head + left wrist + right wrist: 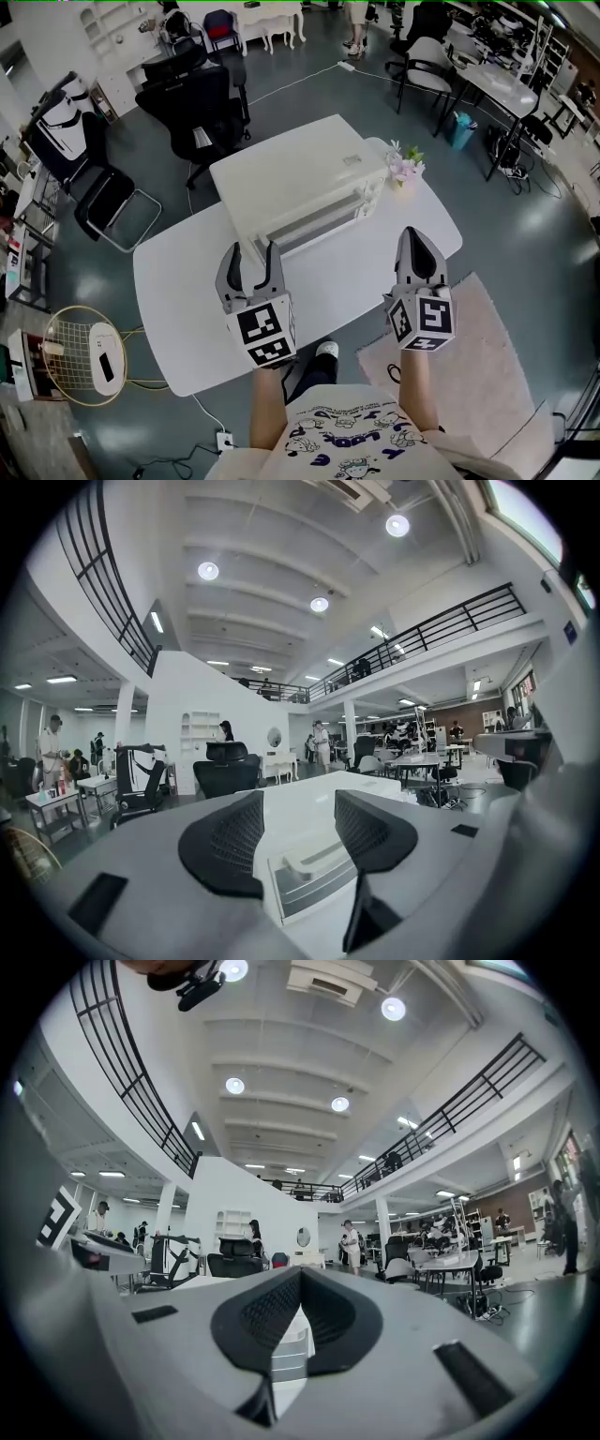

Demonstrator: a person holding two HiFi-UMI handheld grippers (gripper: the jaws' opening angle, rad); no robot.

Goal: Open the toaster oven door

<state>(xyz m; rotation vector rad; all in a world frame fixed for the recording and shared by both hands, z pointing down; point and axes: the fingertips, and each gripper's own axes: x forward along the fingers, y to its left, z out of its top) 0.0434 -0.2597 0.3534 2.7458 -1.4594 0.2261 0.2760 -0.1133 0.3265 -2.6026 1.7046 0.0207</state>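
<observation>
The right gripper [300, 1275] has its black fingers [266, 1312] meeting at the tips, with nothing held between them. Through the narrow wedge left lower down, part of a white toaster oven [289, 1357] shows. Beyond lies a large hall with round ceiling lights [394, 1008], a railed balcony [450, 1101], black chairs [232, 1265] and a standing person [350, 1246].

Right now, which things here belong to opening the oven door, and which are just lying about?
Job: toaster oven, its door handle, open left gripper, shut right gripper.
Lying about: potted flowers, black office chair, rug.
</observation>
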